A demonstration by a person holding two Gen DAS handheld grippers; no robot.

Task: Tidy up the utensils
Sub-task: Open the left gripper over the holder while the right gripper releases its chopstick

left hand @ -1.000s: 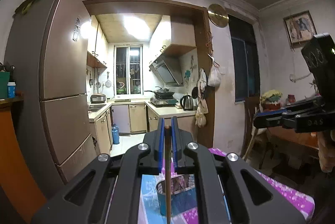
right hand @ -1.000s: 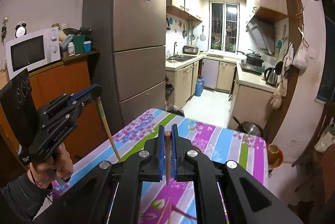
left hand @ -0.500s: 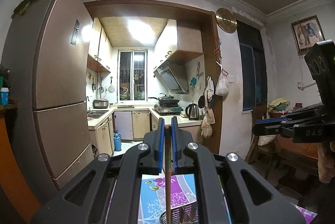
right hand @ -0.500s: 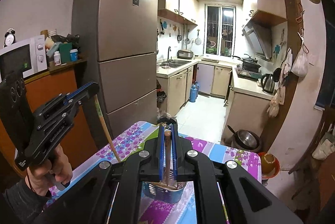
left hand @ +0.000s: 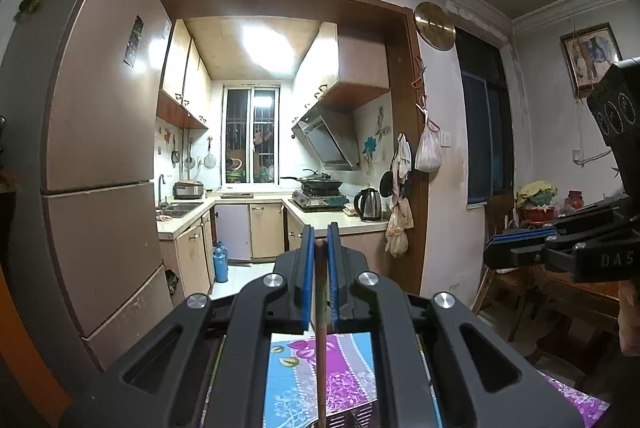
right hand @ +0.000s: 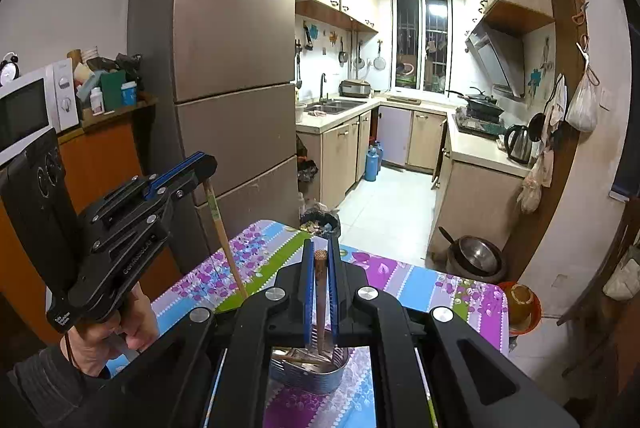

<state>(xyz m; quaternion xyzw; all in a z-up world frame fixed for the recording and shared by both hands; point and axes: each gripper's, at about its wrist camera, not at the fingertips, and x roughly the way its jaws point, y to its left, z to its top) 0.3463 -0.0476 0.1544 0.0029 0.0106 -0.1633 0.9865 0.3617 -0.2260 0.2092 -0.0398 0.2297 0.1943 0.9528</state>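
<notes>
Each gripper is clamped on one wooden chopstick: the left gripper (left hand: pixel 319 248) holds its chopstick (left hand: pixel 321 340) upright with the lower end hanging toward a tin (left hand: pixel 352 416) at the bottom of its view, and the right gripper (right hand: pixel 320 260) pinches the other chopstick (right hand: pixel 320 292) just above the round metal tin (right hand: pixel 308 374) on the flowered tablecloth (right hand: pixel 420 288). This looks like the carrying step, with both sticks brought over the holder that already has utensils in it. Next, each tip needs lining up inside the rim and lowering before the jaws let go.
</notes>
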